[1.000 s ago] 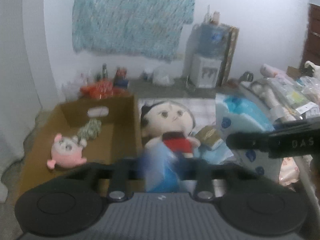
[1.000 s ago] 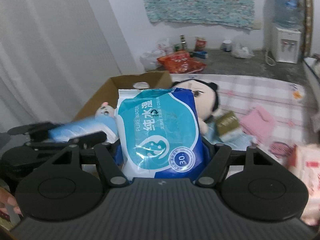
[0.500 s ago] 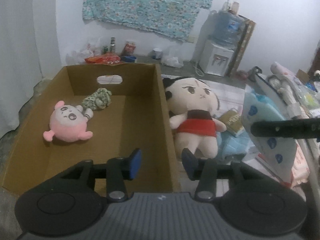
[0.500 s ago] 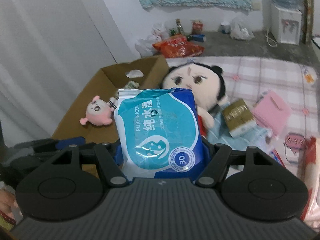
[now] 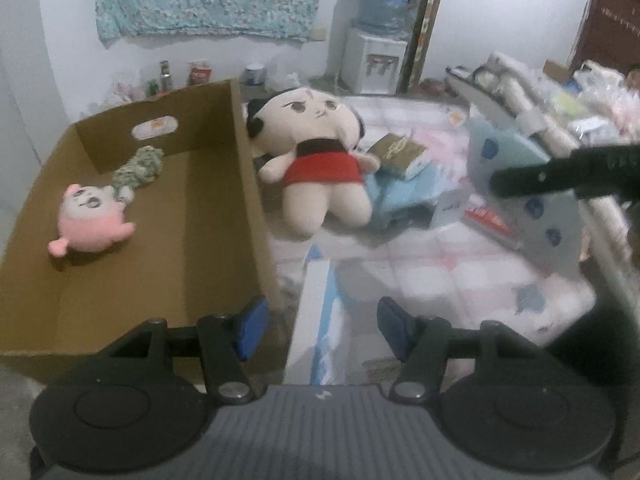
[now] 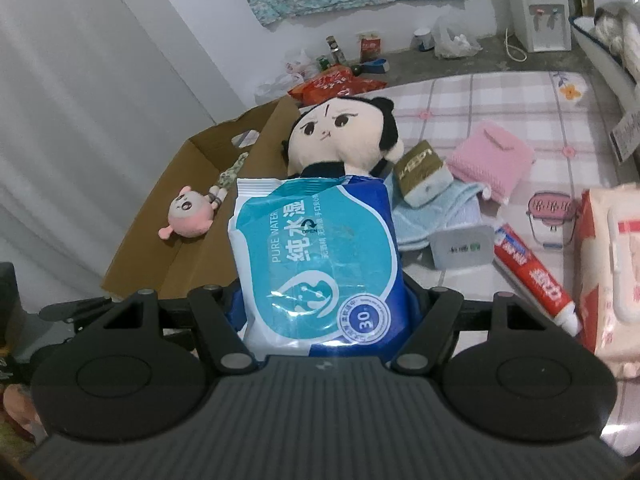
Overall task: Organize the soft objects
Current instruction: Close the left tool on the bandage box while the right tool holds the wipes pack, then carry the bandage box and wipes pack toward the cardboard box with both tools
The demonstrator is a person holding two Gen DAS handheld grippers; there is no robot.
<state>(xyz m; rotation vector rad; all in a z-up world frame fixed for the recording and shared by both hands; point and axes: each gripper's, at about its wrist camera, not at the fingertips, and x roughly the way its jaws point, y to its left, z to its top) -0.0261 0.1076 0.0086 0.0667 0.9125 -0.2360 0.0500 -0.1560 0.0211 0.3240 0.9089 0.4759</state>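
2 right fingers (image 6: 326,312) around blue wipes pack (image 6: 316,264).

Small plush (image 5: 90,222) inside box (image 5: 244,184); big doll (image 5: 316,160) just right of box, on mat (image 5: 440,268).

A: how many plushies we got?
B: two. big doll (image 6: 340,136) and a little pink one (image 6: 186,216).
A: wipes?
B: two packs, blue (image 6: 320,264) and pink (image 6: 612,272). One toothpaste (image 6: 532,276), one cardboard box (image 5: 248,184).
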